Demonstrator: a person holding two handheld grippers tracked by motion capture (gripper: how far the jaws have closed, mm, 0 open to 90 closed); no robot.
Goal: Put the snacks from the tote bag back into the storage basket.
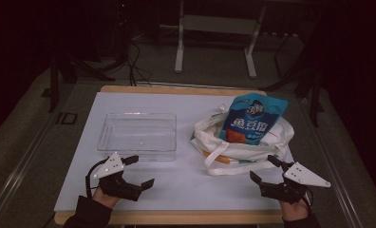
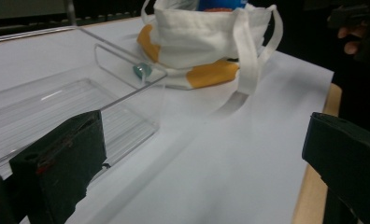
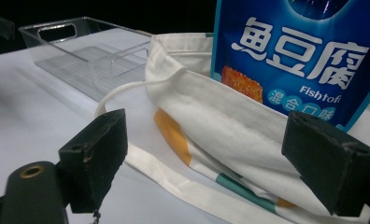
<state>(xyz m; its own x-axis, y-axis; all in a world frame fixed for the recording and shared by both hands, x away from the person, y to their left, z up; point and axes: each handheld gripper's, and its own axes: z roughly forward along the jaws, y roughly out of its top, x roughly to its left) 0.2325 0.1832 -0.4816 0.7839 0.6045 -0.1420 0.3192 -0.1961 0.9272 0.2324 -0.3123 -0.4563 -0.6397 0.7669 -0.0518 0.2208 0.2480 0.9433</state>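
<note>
A white cloth tote bag [image 1: 238, 142] with orange and teal patches lies at the right of the white mat; a blue snack packet [image 1: 252, 118] stands out of its mouth. A clear plastic tray [image 1: 137, 135] sits empty at the left. My left gripper [image 1: 141, 171] hovers open just in front of the tray, nothing between its jaws. My right gripper [image 1: 264, 168] is open just in front of the bag. In the right gripper view the bag [image 3: 230, 135] and packet [image 3: 295, 51] sit close ahead between the spread jaws, untouched. In the left gripper view the tray [image 2: 57, 107] and bag [image 2: 206, 42] lie ahead.
The white mat [image 1: 186, 185] covers a wooden tabletop [image 1: 176, 217] whose edge shows at front and back. Beyond the table are a dark floor, cables and a white stand's legs [image 1: 214, 47]. Bare mat lies between the two grippers.
</note>
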